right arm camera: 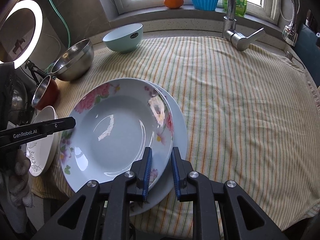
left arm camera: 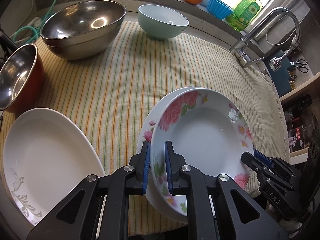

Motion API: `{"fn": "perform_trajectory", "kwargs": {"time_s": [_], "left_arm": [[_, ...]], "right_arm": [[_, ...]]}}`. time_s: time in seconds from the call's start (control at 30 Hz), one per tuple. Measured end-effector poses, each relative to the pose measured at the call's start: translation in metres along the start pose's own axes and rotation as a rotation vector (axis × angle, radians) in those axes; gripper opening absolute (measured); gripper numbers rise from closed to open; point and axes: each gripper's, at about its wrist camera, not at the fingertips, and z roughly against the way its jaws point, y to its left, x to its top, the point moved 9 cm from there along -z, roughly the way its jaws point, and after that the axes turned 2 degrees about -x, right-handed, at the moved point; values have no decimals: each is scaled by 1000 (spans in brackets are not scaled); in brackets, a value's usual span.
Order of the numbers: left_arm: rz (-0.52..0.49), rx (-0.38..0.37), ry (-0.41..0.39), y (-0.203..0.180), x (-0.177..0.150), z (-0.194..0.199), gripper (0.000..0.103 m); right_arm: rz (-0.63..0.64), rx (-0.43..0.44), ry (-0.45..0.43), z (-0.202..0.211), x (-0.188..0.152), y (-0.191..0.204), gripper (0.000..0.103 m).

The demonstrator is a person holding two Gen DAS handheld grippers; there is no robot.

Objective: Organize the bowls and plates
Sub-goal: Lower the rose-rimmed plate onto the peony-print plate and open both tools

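- Plates are being stacked: a flowered plate (left arm camera: 202, 140) is sitting tilted on a second flowered plate (left arm camera: 149, 128) near the front edge of the striped cloth (left arm camera: 124, 84) covering the surface, so the two are nesting only partly.
- The left gripper (left arm camera: 157, 168) is pinching the near rim of the top plate with its jaws narrow, one blue pad on each face, probably to steady it while it is settling.
- The right gripper (right arm camera: 161, 172) is straddling the opposite rim of the same plate; its jaws are standing a little apart, with a gap showing beside the outer pad, so it looks to be letting go rather than gripping.
- A plain white plate (left arm camera: 46, 160) is lying flat just beside the pair, likely waiting to join the stack.
- Bowls are grouped at the far side: a large steel bowl (left arm camera: 84, 28), a red-sided bowl (left arm camera: 22, 76) and a pale green bowl (left arm camera: 163, 22), well apart from the plates, which suggests sorting by kind.
- My judgement is that the top plate is needing a nudge to centre it before release, or it could slide off.
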Motion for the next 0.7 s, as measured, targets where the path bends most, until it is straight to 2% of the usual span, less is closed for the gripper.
{"fn": "perform_trajectory", "kwargs": {"time_s": [0.17, 0.47, 0.7], "left_arm": [[-1, -6, 2, -1, 0, 1, 12], [-8, -15, 9, -1, -1, 2, 12], [-5, -21, 14, -1, -1, 2, 12]], "right_arm": [[34, -27, 1, 0, -1, 3, 22], [3, 11, 19, 2, -4, 1, 23], [15, 1, 19, 3, -6, 4, 23]]}}
